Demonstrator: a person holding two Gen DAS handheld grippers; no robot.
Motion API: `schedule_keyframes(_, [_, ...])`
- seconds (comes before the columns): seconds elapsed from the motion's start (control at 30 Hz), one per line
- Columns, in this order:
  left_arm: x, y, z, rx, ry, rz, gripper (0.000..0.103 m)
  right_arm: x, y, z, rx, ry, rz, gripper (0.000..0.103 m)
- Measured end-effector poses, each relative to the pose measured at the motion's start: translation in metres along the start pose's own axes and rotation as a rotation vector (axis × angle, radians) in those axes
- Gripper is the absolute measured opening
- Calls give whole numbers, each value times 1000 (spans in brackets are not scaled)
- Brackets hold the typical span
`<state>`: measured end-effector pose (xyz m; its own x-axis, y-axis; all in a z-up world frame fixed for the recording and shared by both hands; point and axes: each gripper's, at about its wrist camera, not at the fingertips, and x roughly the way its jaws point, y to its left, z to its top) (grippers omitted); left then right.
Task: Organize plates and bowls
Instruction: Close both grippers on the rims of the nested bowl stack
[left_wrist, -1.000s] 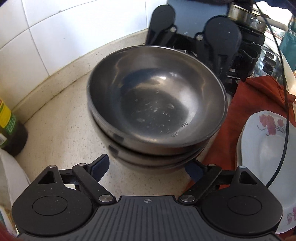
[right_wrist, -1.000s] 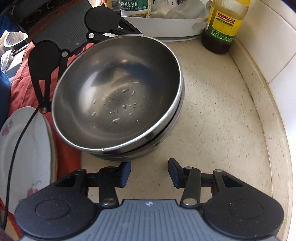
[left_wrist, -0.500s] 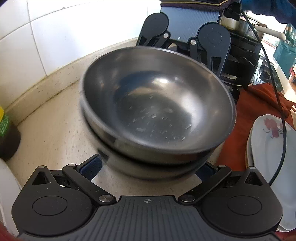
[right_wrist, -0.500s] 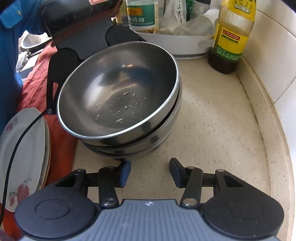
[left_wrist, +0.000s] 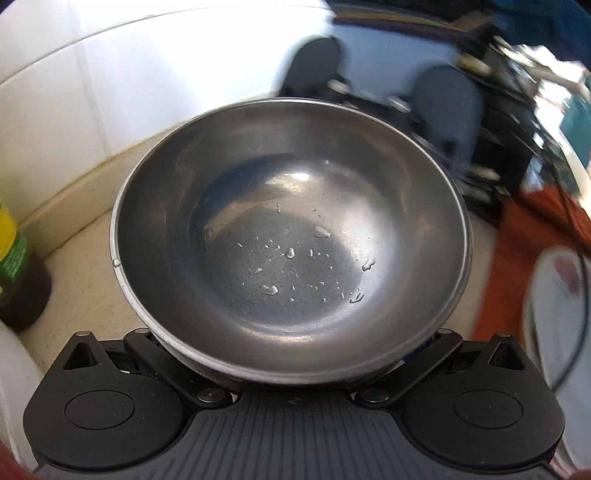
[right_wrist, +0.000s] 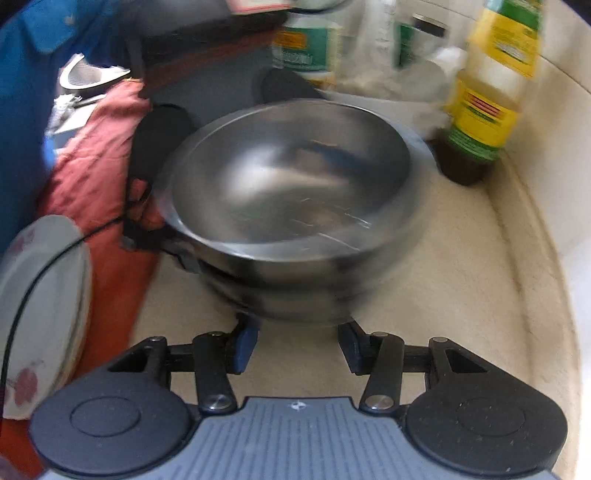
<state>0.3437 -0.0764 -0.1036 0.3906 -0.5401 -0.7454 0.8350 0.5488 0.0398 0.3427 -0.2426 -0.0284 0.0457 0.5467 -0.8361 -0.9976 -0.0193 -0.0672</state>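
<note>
Stack of stainless steel bowls (left_wrist: 291, 236) on a speckled beige countertop (right_wrist: 461, 295) beside the white tiled wall (left_wrist: 110, 74), water droplets in the top bowl. Left gripper (left_wrist: 295, 354): jaws spread to full width around the stack's lower part; fingertips hidden, contact cannot be told. Right gripper (right_wrist: 295, 343): jaws opening, blue pads (right_wrist: 245, 345) just at the stack's near base, nothing pinched. Floral plates (right_wrist: 40, 310) lie on a red cloth (right_wrist: 99, 166); an oil bottle (right_wrist: 484, 96) stands near the bowls.
</note>
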Motion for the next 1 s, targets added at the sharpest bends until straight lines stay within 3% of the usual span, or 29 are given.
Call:
schedule_keyframes(0.17, [-5, -6, -2, 66, -19, 15, 103, -10, -5, -5, -23, 54, -60, 55])
schedule_keyframes(0.23, [-5, -5, -1, 77, -13, 18, 103, -13, -11, -7, -6, 37, -82, 55])
schedule_keyframes(0.47, [2, 3, 4, 28, -23, 12, 103, -10, -11, -4, -70, -13, -43, 58])
schedule_keyframes(0.57, [0, 3, 5, 41, -16, 29, 103, -20, -15, -6, -57, 51, -62, 59])
schedule_keyframes(0.67, [-9, -2, -2, 69, -27, 46, 103, -26, -25, -13, -26, 50, -106, 60])
schedule_keyframes(0.73, [-5, 2, -1, 39, -25, 30, 103, -24, -32, -11, 17, 13, -92, 60])
schedule_keyframes(0.87, [0, 2, 2, 37, -30, 26, 103, -21, -29, -3, -81, 10, -43, 62])
schedule_keyframes(0.93, [-1, 4, 1, 24, -32, 37, 103, -19, -32, 0, -102, 3, -36, 72])
schedule_keyframes(1.0, [-1, 4, 1, 17, -39, 46, 103, -16, -31, 5, -120, 10, -20, 73])
